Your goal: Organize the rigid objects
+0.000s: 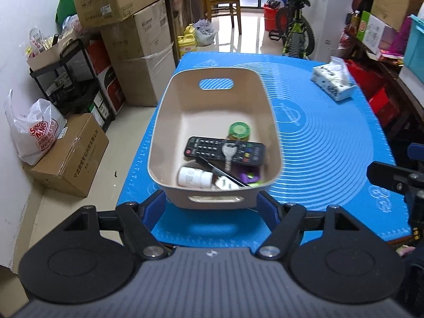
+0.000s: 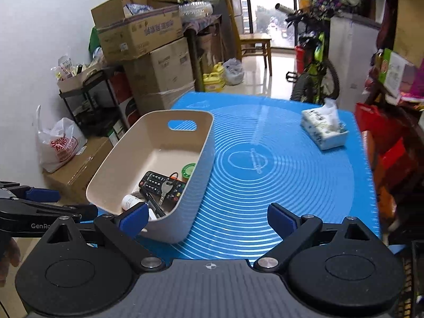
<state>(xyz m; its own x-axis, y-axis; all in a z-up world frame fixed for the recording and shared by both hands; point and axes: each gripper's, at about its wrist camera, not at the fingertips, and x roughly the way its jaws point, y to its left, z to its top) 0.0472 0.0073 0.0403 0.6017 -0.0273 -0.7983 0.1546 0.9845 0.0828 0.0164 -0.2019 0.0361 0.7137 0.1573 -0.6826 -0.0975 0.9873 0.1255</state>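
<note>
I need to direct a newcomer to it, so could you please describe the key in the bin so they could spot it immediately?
On the blue mat stands a beige bin with handle cut-outs. At its near end a black remote lies crosswise, and the key rests on top of it. It is the only silvery metal item there, beside a green-lidded jar.

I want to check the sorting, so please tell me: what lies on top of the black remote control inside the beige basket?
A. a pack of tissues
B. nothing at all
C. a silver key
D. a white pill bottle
C: the silver key lies across the middle of the remote control in the basket, while the tissues sit apart on the blue mat.
</note>
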